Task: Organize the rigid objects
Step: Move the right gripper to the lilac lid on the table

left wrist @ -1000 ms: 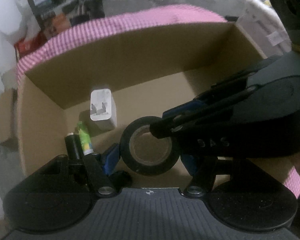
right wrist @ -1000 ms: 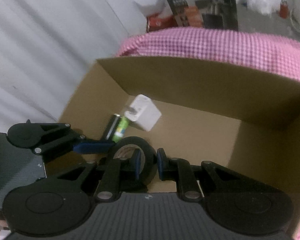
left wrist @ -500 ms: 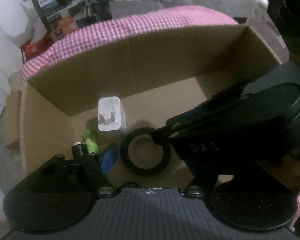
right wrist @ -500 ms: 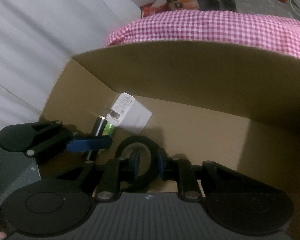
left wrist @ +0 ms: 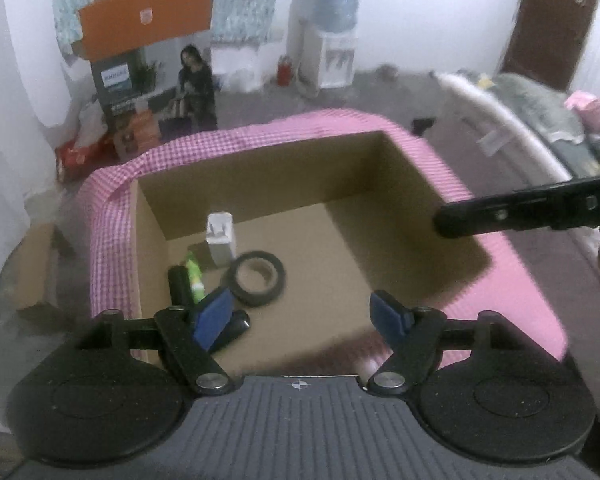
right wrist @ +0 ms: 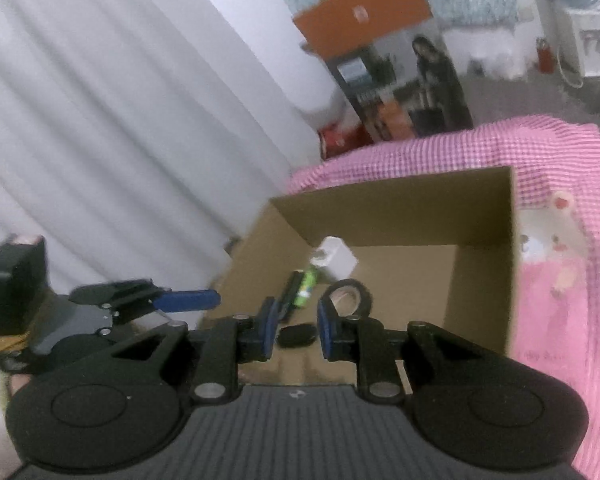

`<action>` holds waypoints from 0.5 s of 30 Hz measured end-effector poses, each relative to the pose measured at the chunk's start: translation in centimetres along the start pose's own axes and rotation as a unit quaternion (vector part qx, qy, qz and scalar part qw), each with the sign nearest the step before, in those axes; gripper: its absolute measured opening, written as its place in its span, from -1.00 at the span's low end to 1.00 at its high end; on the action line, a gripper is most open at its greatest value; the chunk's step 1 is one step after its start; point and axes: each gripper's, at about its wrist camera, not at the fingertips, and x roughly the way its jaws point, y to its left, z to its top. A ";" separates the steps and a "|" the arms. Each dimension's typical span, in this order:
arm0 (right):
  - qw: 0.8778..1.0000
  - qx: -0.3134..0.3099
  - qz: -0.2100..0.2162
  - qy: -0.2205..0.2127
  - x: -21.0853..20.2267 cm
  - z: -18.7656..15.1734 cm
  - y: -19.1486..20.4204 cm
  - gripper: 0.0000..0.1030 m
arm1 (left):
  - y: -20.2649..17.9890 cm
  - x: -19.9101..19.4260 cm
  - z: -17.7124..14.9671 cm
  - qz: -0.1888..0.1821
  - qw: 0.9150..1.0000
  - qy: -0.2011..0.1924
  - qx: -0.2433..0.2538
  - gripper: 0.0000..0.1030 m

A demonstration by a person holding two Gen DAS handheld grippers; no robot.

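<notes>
Both jaws are spread with nothing held: the left gripper (left wrist: 302,316) wide, the right gripper (right wrist: 294,330) narrowly. Just beyond them, in the cardboard box (left wrist: 400,248), the tape roll (left wrist: 256,278) is seen lying flat, a white charger (left wrist: 220,238) standing farther back.

The cardboard box (left wrist: 260,184) in front of me sits open-topped on the pink checked cloth, its brown walls upright. Four things lie gathered in its left part. The roll of black tape (left wrist: 257,277) lies flat on the box floor, its hole facing up. Just behind it the white charger plug (left wrist: 220,238) stands on end near the back wall, prongs facing me. To the left of the tape, a green-and-white tube (left wrist: 193,274) lies beside a black cylinder (left wrist: 179,286), the two side by side and touching. A small dark oval object (right wrist: 297,335) lies nearer me on the floor.
</notes>
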 end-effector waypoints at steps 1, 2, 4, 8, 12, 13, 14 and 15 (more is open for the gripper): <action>1.000 0.002 0.002 -0.006 -0.8 -0.9 0.3 -0.27 | -0.3 -0.7 -1.0 -0.002 1.000 -0.008 -0.002 0.56; 1.000 0.004 0.005 -0.009 -1.5 -2.1 0.6 -0.05 | -0.6 -1.3 -2.1 -0.004 1.000 -0.012 -0.002 0.57; 1.000 0.011 0.006 -0.009 -2.4 -4.2 0.9 0.03 | -0.9 -1.8 -4.1 -0.005 1.000 -0.013 -0.004 0.58; 0.999 0.029 0.012 0.014 -1.9 -8.9 1.8 0.03 | -1.4 -1.8 -8.3 -0.003 1.000 0.000 -0.015 0.60; 0.998 0.034 0.008 0.054 1.2 -12.6 2.6 0.03 | -2.3 -0.6 -11.6 0.003 1.000 0.027 -0.006 0.64; 0.997 0.033 0.001 0.063 2.1 -13.2 2.7 0.03 | -2.3 -0.4 -12.3 0.008 0.999 0.031 -0.007 0.64; 0.997 0.027 -0.005 0.073 3.1 -13.7 2.9 0.03 | -2.3 0.0 -12.8 0.013 0.999 0.035 -0.009 0.64; 0.997 0.022 -0.010 0.080 4.1 -14.1 3.0 0.03 | -2.2 0.2 -13.4 0.014 0.999 0.039 -0.010 0.65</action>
